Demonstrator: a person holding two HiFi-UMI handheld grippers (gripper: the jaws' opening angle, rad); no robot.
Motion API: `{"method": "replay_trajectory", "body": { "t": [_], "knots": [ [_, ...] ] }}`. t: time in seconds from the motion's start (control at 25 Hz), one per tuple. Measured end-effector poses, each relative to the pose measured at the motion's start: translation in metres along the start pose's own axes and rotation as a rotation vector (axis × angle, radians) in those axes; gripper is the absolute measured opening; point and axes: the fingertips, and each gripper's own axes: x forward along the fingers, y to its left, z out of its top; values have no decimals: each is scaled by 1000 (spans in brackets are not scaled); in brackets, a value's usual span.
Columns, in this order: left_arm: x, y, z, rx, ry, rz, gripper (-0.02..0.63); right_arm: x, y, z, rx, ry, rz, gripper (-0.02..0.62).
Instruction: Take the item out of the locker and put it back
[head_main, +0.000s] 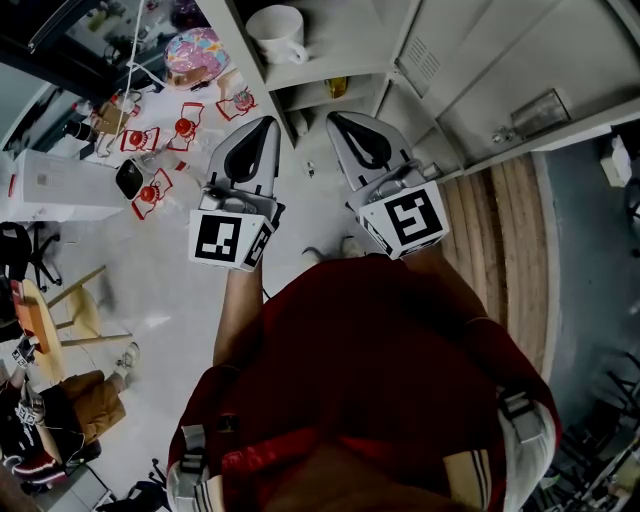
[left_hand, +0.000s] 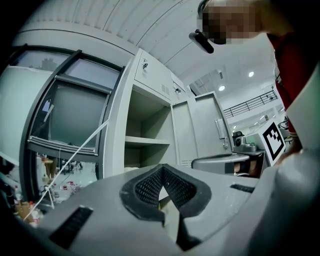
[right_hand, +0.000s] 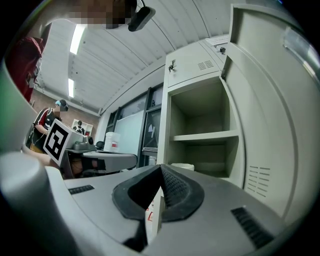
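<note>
- Head view: two grippers point at one grey locker (head_main: 330, 70).
- The left gripper (head_main: 264, 126) and the right gripper (head_main: 340, 122) are side by side, near each other but not touching.
- Each gripper has one marker cube, so there are two cubes. The left cube (head_main: 228, 240) and the right cube (head_main: 408, 220) sit close to the person's red top.
- One white mug (head_main: 277, 33) stands on a shelf (head_main: 320, 68) inside the locker. It is well apart from both grippers.
- One locker door (head_main: 520, 70) hangs open on the right.
- Left gripper view: the left gripper (left_hand: 161, 168) has its two jaws pressed together at the tips, with nothing in them.
- Behind it is the locker (left_hand: 120, 125), open, with one shelf (left_hand: 146, 141) across it.
- Two ceiling lights (left_hand: 251, 74) glow up high.
- Right gripper view: the right gripper (right_hand: 160, 167) is closed tight too, and it holds nothing.
- The top of the white mug (right_hand: 183, 166) peeks just over the jaws, in the space under the one shelf (right_hand: 205, 136).
- The one open door (right_hand: 270, 125) is on the right.
</note>
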Motion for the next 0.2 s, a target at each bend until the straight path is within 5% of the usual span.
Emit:
{"method": "replay_trajectory", "body": {
  "t": [0.2],
  "knots": [
    [-1, 1, -3, -4, 0, 2, 6, 0, 1, -3, -1, 3, -1, -3]
  ]
}}
